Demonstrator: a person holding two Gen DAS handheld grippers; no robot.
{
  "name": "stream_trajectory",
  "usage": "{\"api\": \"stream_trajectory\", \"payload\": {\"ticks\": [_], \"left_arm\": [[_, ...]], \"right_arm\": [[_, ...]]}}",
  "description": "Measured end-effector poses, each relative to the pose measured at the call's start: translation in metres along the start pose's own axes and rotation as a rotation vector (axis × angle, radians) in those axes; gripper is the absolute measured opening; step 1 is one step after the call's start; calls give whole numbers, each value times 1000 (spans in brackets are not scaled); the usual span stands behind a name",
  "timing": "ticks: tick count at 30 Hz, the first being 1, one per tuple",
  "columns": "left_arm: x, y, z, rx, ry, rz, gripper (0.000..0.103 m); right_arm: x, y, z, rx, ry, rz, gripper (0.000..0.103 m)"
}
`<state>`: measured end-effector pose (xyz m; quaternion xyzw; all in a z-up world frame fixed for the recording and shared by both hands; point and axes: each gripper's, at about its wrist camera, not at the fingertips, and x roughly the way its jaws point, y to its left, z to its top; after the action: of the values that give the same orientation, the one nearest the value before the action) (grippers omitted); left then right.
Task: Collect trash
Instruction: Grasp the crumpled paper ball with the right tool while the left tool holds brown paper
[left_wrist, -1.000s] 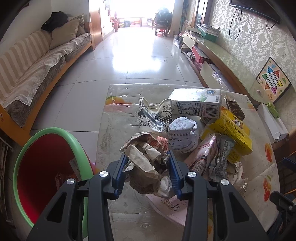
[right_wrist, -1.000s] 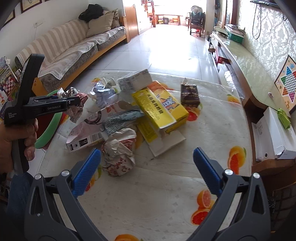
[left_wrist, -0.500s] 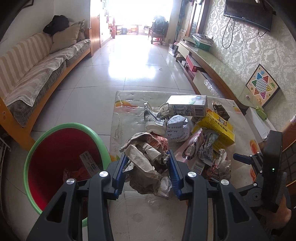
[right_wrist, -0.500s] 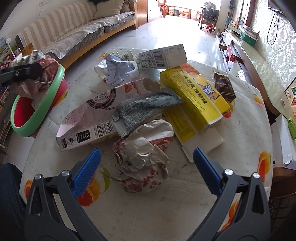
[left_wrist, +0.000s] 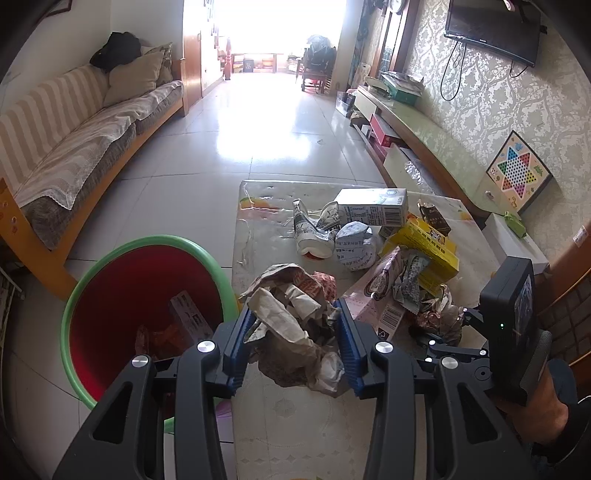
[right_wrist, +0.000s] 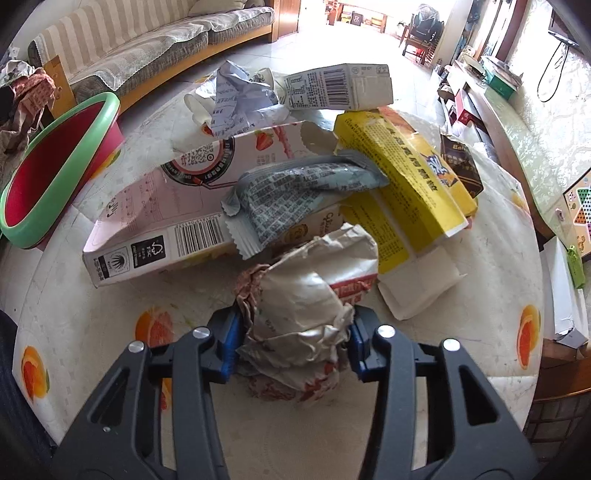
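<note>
The left tongs (left_wrist: 291, 345) pinch a crumpled paper wrapper (left_wrist: 295, 321) beside the red bin (left_wrist: 122, 295), whose inside only the left view shows. The right tongs (right_wrist: 293, 345), which have just been closing, now squeeze a crumpled burger wrapper (right_wrist: 310, 295) on the surface (right_wrist: 110, 314); behind it lie a pink carton (right_wrist: 177, 206) and a yellow box (right_wrist: 399, 173).

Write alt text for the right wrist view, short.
The right gripper, jaws just closed, clamps a crumpled paper wrapper on a fruit-print table. Behind it lie a pink carton, a grey snack packet and a yellow box; a green-rimmed red bin stands at left.
</note>
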<state>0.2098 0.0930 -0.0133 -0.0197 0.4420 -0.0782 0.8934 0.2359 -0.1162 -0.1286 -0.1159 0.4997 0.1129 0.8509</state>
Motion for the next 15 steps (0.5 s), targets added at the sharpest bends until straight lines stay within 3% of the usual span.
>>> {"api": "stream_trajectory", "payload": {"ticks": [15], "left_arm": [[-41,35,-21,-93,-62,54,40]], "right_arm": [[-67,1,-17,6,-56,17,43]]}}
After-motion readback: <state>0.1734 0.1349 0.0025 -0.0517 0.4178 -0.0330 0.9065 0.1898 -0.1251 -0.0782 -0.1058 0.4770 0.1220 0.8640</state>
